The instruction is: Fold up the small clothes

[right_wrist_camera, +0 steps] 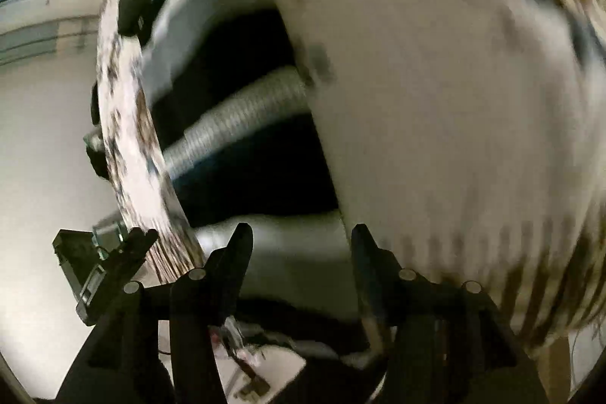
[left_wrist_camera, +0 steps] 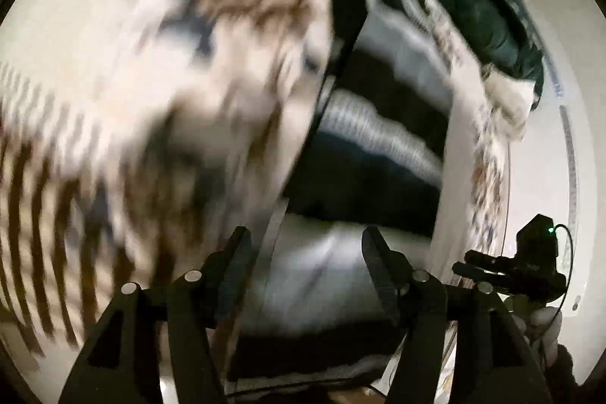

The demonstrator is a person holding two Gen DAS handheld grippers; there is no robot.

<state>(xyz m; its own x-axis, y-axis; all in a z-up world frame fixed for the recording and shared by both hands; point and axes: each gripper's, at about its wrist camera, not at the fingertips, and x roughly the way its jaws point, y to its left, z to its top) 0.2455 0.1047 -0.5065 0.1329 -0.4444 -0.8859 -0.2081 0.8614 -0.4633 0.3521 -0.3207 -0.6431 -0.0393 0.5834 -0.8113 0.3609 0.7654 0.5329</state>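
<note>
Two grippers show, one per wrist view. The left gripper (left_wrist_camera: 305, 245) has its jaws spread apart with nothing pressed between the pads; the right gripper (right_wrist_camera: 299, 241) likewise stands released, its fingers apart and clamping nothing.

One stack of folded clothes (left_wrist_camera: 378, 154) lies just beyond the fingertips in both views. It shows roughly five or six layers in white, black, ribbed grey and dark navy, though blur makes an exact count uncertain. Its nearest pale layer (left_wrist_camera: 322, 275) sits right between the left gripper's fingertips without being pinched, and the same pale layer appears between the right gripper's tips.

One white patterned cloth (left_wrist_camera: 151, 82), with brown and dark blue marks, fills the left of the left view, heavily smeared, to the left of the stack. A dark green garment (left_wrist_camera: 473, 6) lies far right, beyond the stack.

No writing or labels can be read anywhere.
</note>
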